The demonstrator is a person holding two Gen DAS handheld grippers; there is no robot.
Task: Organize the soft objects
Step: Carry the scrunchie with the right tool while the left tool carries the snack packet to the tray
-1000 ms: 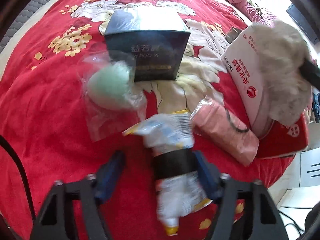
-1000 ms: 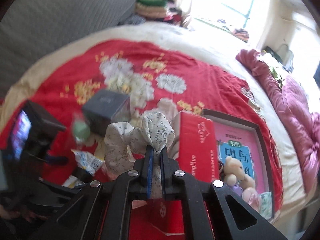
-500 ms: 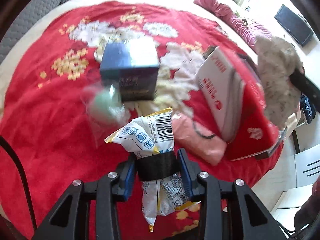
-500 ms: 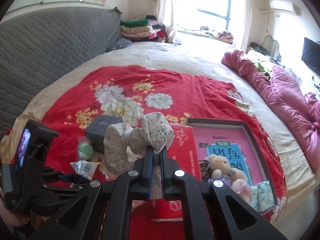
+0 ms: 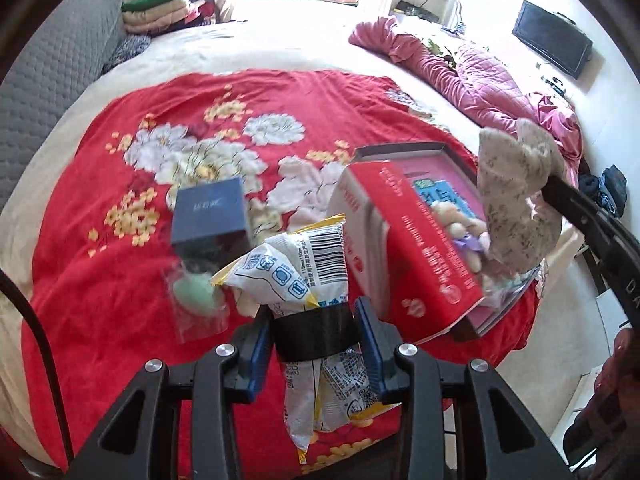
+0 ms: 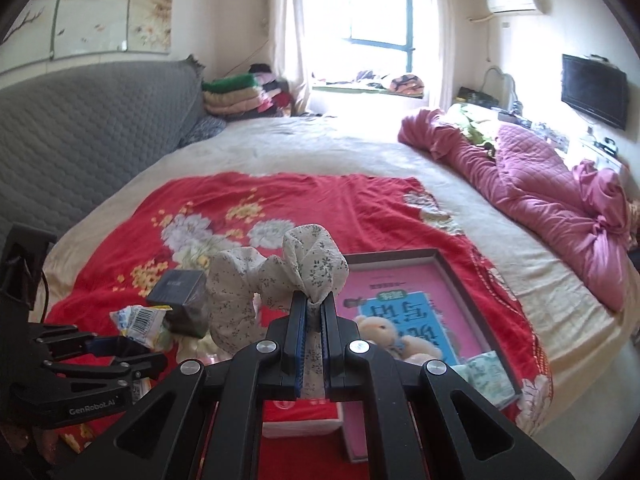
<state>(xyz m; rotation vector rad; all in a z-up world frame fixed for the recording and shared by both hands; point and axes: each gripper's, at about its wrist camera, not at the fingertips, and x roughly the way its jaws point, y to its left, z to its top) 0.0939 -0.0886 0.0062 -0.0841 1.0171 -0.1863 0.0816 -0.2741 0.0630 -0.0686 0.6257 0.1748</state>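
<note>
the right hand-held gripper, clamped on the floral cloth, hangs nearest the open tray just right of it, while the left hand-held gripper pinches a snack packet upright above the bed.

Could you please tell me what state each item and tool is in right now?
Left tool: shut on the snack packet, lifted.
Right tool: shut on the floral cloth, lifted.
Pink box: open, teddy bear lying inside.
Dark box: closed, on the red blanket.
</note>
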